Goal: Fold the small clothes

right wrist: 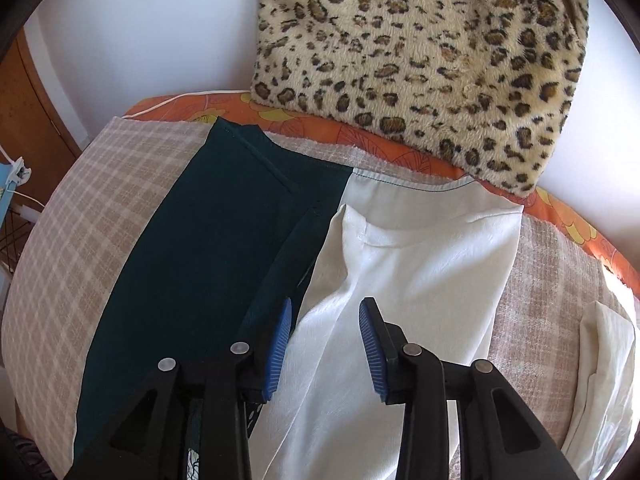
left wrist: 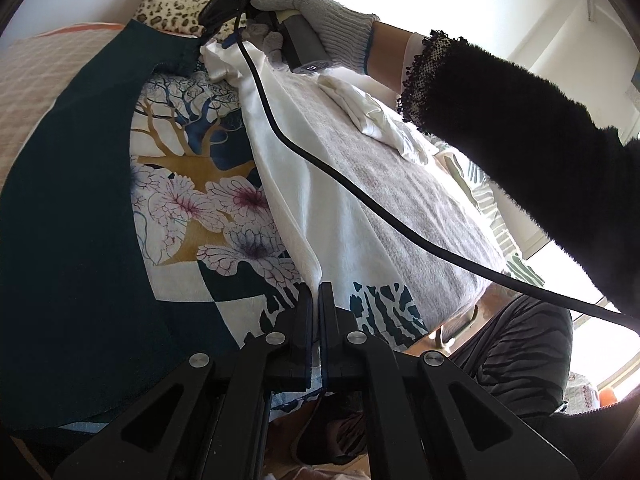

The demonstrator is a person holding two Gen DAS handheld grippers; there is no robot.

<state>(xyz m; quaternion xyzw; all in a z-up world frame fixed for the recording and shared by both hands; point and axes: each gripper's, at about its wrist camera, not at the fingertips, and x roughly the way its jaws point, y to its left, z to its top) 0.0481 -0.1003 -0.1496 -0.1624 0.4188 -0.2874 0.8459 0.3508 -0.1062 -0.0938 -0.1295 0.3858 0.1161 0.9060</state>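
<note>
A dark green and white garment [left wrist: 188, 168] with a tree and flower print lies on the plaid surface. Part of it is folded over, showing its white inside [left wrist: 336, 240]. My left gripper [left wrist: 318, 286] is shut on the folded white edge at the hem. In the right wrist view the same garment [right wrist: 420, 264] lies flat, green half [right wrist: 208, 232] on the left, white half on the right. My right gripper [right wrist: 324, 320] is open just above the white fabric near the neckline. The gloved hand holding it [left wrist: 316, 20] shows in the left wrist view.
A leopard-print plush cushion [right wrist: 424, 60] sits at the far edge on an orange floral sheet [right wrist: 360, 136]. A beige plaid cloth [right wrist: 100, 200] covers the surface. A folded white item [right wrist: 604, 368] lies at the right. A black cable [left wrist: 360, 192] crosses the garment.
</note>
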